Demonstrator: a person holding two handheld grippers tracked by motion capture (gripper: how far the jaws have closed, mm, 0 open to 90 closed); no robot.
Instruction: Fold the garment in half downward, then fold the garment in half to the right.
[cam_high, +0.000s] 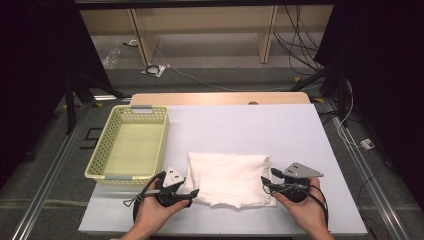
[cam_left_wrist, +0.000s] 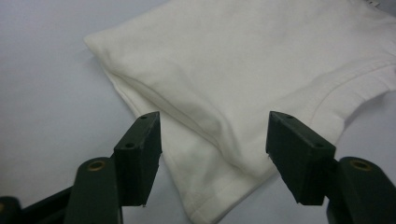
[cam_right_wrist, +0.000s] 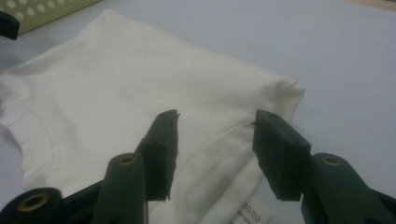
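While the folded white shirt (cam_high: 229, 179) lies flat in the lower middle of the high view, I hold a gripper at each of its short ends. At the left of that view sits a pale yellow basket (cam_high: 98, 159), with nothing in it that I can see, its near corner just beside my left gripper (cam_high: 190, 194). That gripper rests at the shirt's lower left corner. In the left gripper view my two black jaws stand well apart, with the shirt's hemmed corner (cam_left_wrist: 219, 196) lying in the gap between them; neither pad presses on the cloth, so I have hold of nothing there.

Moving across, the shirt looks like a tidy rectangle on the white table (cam_high: 240, 125), layers stacked, with a ribbed neckline (cam_right_wrist: 35, 140) showing along the near edge in the right gripper view.

At the lower right of the high view, my right gripper (cam_high: 266, 183) sits at the shirt's right edge. In its own view these jaws also stand well apart, the folded edge and a small printed label (cam_right_wrist: 254, 215) below and between them, again with no pad on the cloth.

Judging from this, the folding seems done or close to it. What looks left is to take hold of the bundle and carry it to the basket, which I judge to be its place.
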